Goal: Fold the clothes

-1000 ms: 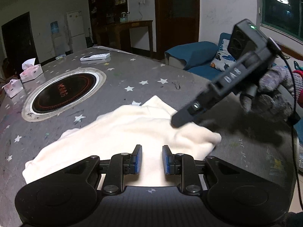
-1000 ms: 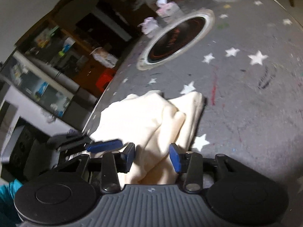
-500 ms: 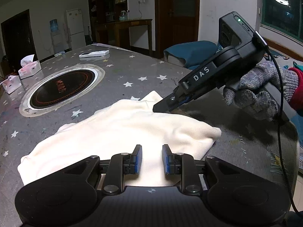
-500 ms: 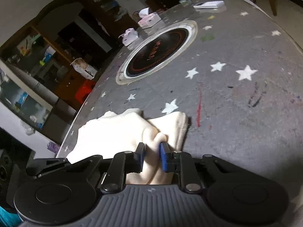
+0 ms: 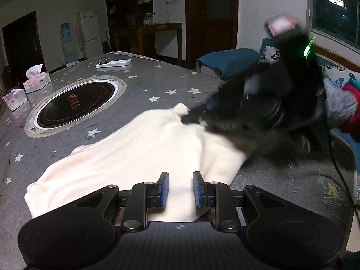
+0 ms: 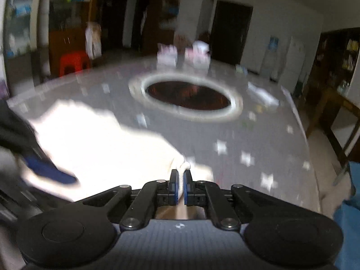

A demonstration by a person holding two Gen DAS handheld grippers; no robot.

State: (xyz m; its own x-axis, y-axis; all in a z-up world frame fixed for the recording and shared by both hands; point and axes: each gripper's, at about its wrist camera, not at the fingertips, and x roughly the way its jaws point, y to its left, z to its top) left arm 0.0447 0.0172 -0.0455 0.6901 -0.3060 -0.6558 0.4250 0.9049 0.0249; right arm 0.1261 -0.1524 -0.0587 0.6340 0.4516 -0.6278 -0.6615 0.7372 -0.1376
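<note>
the right hand-held gripper (image 6: 181, 185) is clenched on a fold of the cream garment (image 5: 135, 157) on the star-patterned table (image 5: 157, 85); the left hand-held gripper (image 5: 179, 189) hovers released above the garment.

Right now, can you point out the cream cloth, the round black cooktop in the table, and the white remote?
cream cloth (image 5: 139, 157), left wrist view, middle of the spread fabric.
round black cooktop (image 5: 76, 103), left wrist view, centre of the dark glass.
white remote (image 5: 113, 63), left wrist view, middle of its body.
</note>
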